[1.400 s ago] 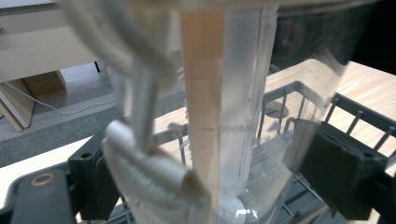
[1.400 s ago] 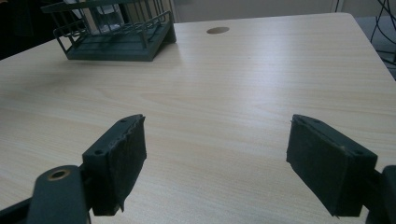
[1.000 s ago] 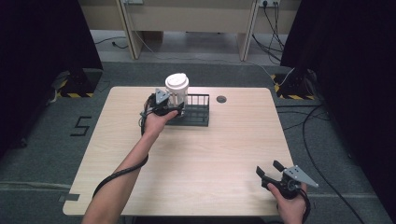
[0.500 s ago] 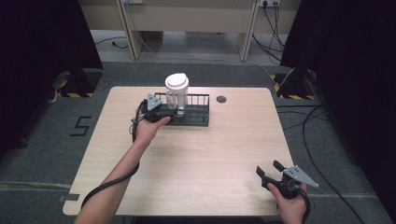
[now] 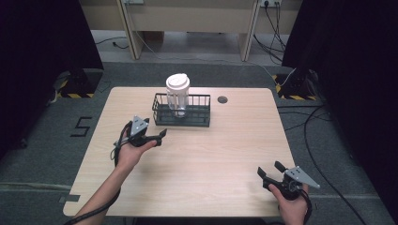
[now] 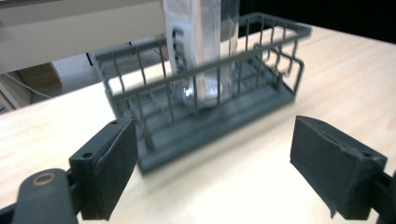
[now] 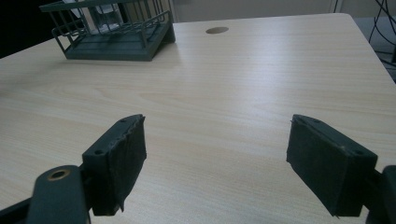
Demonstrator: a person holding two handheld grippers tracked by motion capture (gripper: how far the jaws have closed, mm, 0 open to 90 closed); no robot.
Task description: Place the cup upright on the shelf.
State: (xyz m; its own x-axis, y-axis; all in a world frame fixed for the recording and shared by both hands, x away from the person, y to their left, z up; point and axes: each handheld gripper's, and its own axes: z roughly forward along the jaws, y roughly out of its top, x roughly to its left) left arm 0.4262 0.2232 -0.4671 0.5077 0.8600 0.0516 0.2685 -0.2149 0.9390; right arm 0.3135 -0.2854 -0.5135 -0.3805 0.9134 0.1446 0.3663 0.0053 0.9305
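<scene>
While the clear bottle [image 5: 178,95] with its white lid stands upright in the dark wire basket [image 5: 181,110], its long axis vertical and lid up, the basket's long side runs across the far middle of the wooden table [image 5: 211,154]. Just in front of the basket's left end, the left gripper [image 5: 157,136] has its jaws spread and empty. Well apart at the near right edge, the right gripper [image 5: 268,171] is likewise spread wide over bare wood.
</scene>
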